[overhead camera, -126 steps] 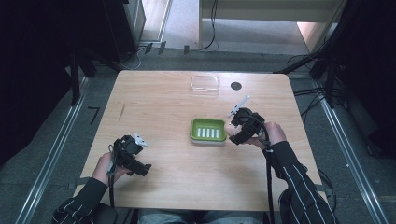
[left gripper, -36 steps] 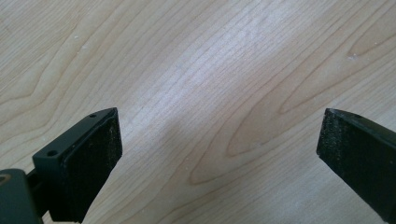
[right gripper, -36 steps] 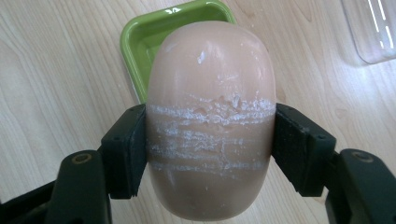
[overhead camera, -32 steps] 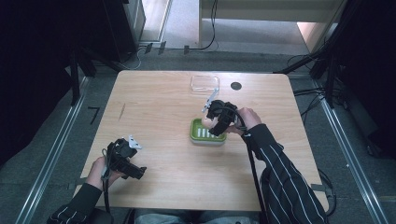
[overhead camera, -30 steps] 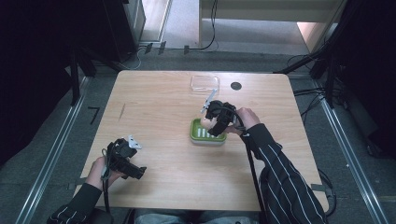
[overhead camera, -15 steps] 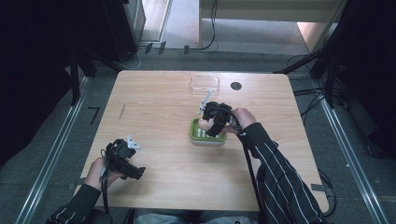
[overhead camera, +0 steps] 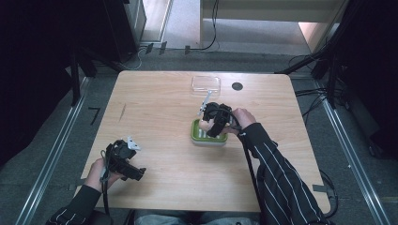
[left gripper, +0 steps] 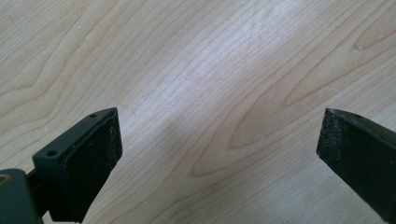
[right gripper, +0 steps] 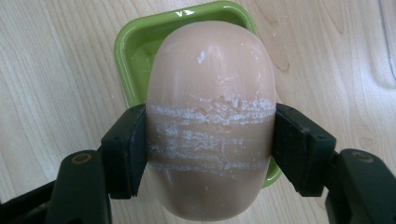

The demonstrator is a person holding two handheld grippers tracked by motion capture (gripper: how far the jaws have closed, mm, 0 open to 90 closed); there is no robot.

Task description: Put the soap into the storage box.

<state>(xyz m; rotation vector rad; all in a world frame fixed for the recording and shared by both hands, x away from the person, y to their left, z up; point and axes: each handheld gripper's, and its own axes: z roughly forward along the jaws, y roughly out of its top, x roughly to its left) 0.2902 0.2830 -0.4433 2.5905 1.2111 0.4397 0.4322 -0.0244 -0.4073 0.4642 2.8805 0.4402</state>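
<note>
1. The bench (overhead camera: pixel 159 108) carried few things. The green dish (overhead camera: pixel 209 136) sat right of centre, with bare wood on every side; the clear lid (overhead camera: pixel 206 83) lay well apart from it near the far edge, beside a dark round hole (overhead camera: pixel 237 86).
2. The left half of the bench was open wood. The left claw (overhead camera: pixel 123 159) was low near the front left corner, close to the near edge.
3. In the high view, the right claw (overhead camera: pixel 213 119) and the hand behind it covered much of the dish, so the dish floor could not be made out. The lid's outline was faint against the wood.
4. The left claw (left gripper: pixel 219 154) stood wide, with only wood grain between its pads, gripping nothing. Whether it touched the bench could not be told.
5. The right claw (right gripper: pixel 210 149) was clamped on a peach-coloured bar of soap (right gripper: pixel 210 116), pads pressed on both sides across a scuffed white band. The soap was over the dish (right gripper: pixel 135 51); contact with the dish could not be judged.
</note>
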